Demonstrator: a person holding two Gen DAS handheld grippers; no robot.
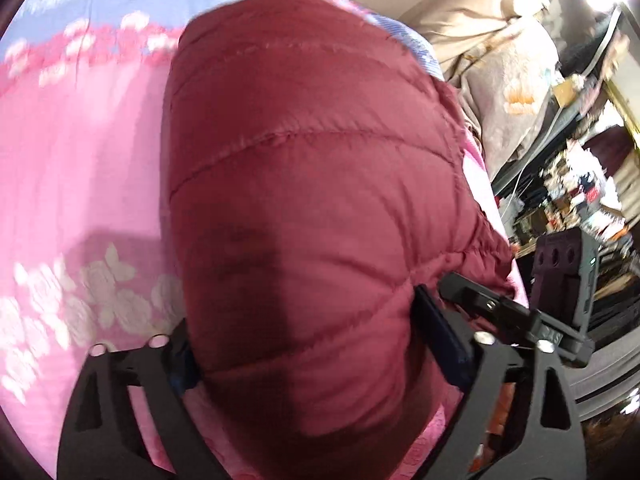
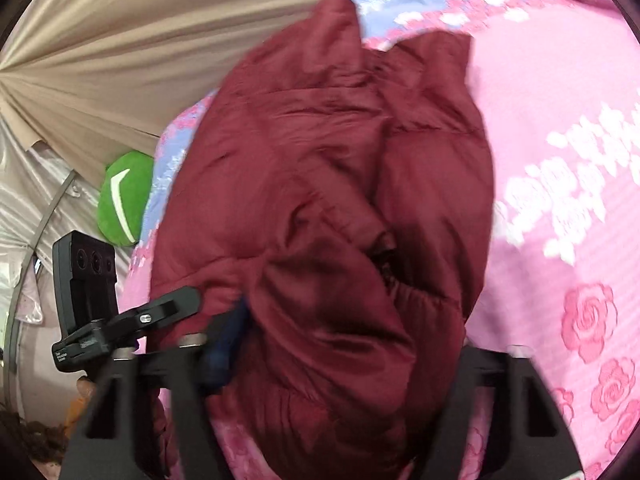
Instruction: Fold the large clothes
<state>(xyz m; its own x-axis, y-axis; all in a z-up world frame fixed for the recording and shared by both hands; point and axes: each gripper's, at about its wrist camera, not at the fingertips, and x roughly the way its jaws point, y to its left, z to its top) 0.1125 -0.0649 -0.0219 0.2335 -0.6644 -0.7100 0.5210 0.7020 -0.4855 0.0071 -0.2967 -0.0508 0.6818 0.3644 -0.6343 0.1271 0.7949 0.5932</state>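
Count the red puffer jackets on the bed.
1. The red puffer jacket lies bunched on the pink floral bedspread, between both sets of jaws. Anything beneath it is hidden.

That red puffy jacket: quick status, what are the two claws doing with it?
Left gripper and right gripper: jaws straddle the jacket, grip unclear. Jacket bunched on pink floral bedspread. Nothing in the way.
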